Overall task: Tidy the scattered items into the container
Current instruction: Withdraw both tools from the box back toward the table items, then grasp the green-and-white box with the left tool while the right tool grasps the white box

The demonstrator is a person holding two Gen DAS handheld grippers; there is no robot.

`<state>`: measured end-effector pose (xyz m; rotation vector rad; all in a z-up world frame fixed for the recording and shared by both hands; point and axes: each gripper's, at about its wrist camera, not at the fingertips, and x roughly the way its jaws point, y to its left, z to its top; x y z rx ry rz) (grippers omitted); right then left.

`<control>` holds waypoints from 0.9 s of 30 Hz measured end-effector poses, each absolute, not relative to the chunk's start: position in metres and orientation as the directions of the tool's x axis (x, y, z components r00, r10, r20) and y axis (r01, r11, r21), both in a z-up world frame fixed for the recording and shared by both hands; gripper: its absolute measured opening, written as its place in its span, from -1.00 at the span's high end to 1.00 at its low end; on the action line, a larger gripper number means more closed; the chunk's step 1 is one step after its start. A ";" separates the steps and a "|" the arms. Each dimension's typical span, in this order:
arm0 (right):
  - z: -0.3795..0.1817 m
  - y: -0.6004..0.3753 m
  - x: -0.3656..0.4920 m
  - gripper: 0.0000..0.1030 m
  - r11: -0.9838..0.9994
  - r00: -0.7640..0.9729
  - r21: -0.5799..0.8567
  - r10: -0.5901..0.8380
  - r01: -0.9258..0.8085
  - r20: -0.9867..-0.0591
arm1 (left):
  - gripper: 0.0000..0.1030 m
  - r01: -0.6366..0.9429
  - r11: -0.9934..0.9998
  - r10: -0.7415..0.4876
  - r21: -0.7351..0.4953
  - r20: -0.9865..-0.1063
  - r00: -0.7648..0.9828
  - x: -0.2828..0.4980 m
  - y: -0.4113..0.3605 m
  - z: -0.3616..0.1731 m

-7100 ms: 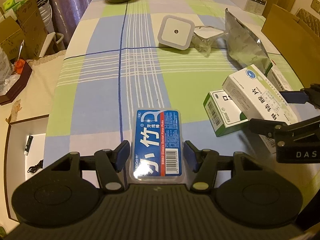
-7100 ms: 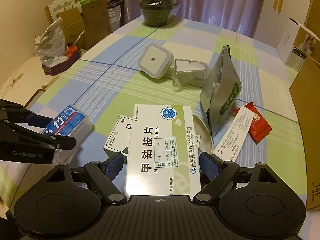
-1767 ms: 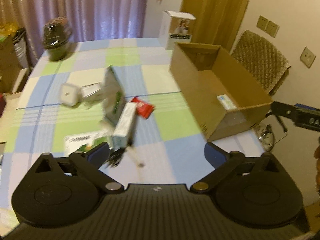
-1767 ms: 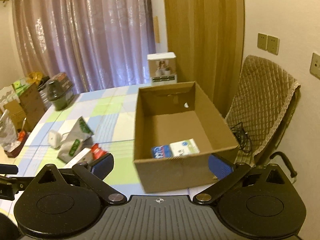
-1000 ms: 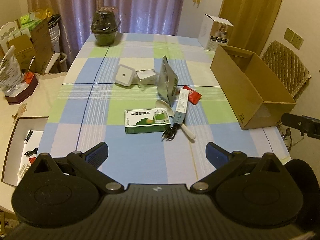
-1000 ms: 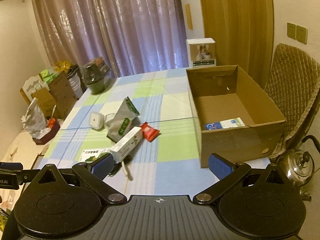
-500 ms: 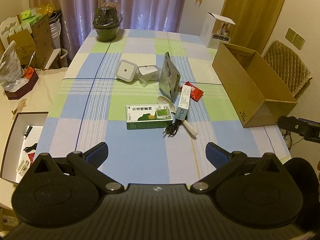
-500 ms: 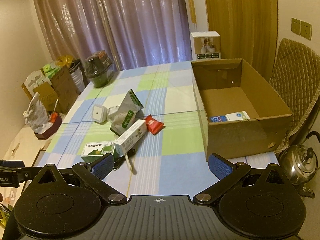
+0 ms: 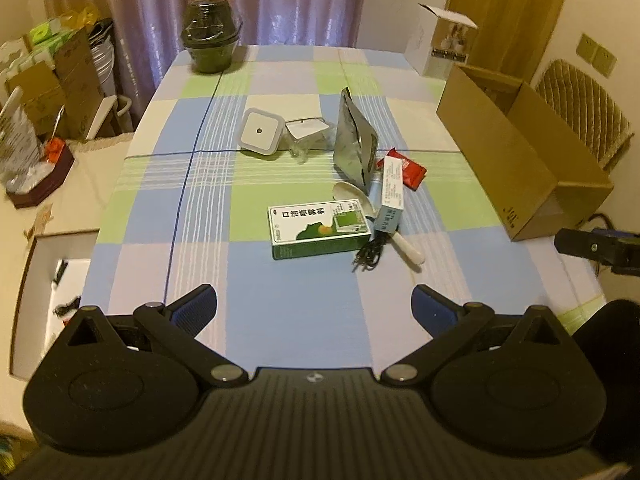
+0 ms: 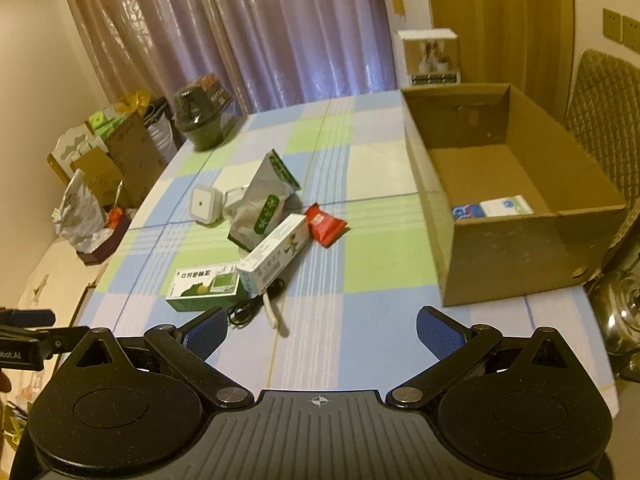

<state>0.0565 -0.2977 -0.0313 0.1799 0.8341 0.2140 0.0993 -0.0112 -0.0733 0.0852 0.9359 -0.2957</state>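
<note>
A brown cardboard box (image 10: 532, 248) stands open at the table's right edge, with a blue packet (image 10: 464, 212) and a white medicine box (image 10: 506, 205) on its floor. On the checked cloth lie a green medicine box (image 9: 318, 231), a long white box (image 9: 391, 196), a red sachet (image 9: 412, 170), a silver pouch (image 9: 354, 148), a white spoon (image 9: 404, 242), a black cable (image 9: 370, 254), a square white night light (image 9: 260, 132) and a clear packet (image 9: 306, 132). My left gripper (image 9: 314, 308) and right gripper (image 10: 322, 330) both hover open and empty above the table's near end.
A dark lidded pot (image 9: 210, 48) stands at the far left corner and a white carton (image 9: 444, 46) at the far right. A padded chair (image 10: 604, 120) and a metal kettle (image 10: 622, 312) sit beyond the box. Cartons and bags crowd the floor on the left (image 9: 44, 92).
Both grippers let go of the blue packet and the white medicine box, which now lie in the cardboard box. Both have since drawn back and drifted slightly closer to the table.
</note>
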 end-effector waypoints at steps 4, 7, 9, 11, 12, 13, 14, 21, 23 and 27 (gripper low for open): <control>-0.042 -0.289 0.070 -1.00 0.959 0.629 0.247 0.278 -0.139 -0.726 | -0.97 0.361 0.933 -0.217 -0.011 -0.815 0.537 0.116 -0.012 -0.084; -0.050 -0.281 0.082 -1.00 0.957 0.612 0.248 0.288 -0.151 -0.737 | -0.97 0.409 0.912 -0.229 0.003 -0.825 0.516 0.133 -0.014 -0.093; -0.056 -0.275 0.092 -1.00 0.955 0.599 0.253 0.295 -0.157 -0.744 | -0.97 0.438 0.899 -0.239 0.005 -0.832 0.500 0.146 -0.016 -0.100; -0.061 -0.268 0.101 -1.00 0.956 0.594 0.246 0.292 -0.159 -0.750 | -0.95 0.462 0.887 -0.255 -0.006 -0.840 0.479 0.159 -0.019 -0.107; -0.063 -0.265 0.106 -1.00 0.958 0.597 0.240 0.285 -0.156 -0.750 | -0.91 0.474 0.880 -0.263 -0.011 -0.843 0.469 0.166 -0.020 -0.111; -0.066 -0.262 0.112 -1.00 0.958 0.596 0.243 0.286 -0.153 -0.750 | -0.88 0.485 0.874 -0.267 -0.012 -0.846 0.461 0.172 -0.021 -0.115; -0.069 -0.260 0.118 -1.00 0.954 0.592 0.258 0.297 -0.152 -0.749 | -0.88 0.495 0.869 -0.267 -0.008 -0.850 0.455 0.179 -0.021 -0.119; -0.090 -0.246 0.162 -1.00 0.937 0.569 0.315 0.343 -0.152 -0.747 | -0.78 0.615 0.784 -0.260 0.077 -0.860 0.438 0.216 -0.029 -0.146; -0.096 -0.243 0.171 -0.98 0.935 0.564 0.318 0.348 -0.154 -0.749 | -0.72 0.668 0.736 -0.261 0.110 -0.864 0.430 0.223 -0.032 -0.154; -0.109 -0.238 0.189 -0.58 0.931 0.535 0.326 0.360 -0.161 -0.764 | -0.69 0.764 0.621 -0.264 0.178 -0.870 0.417 0.234 -0.043 -0.170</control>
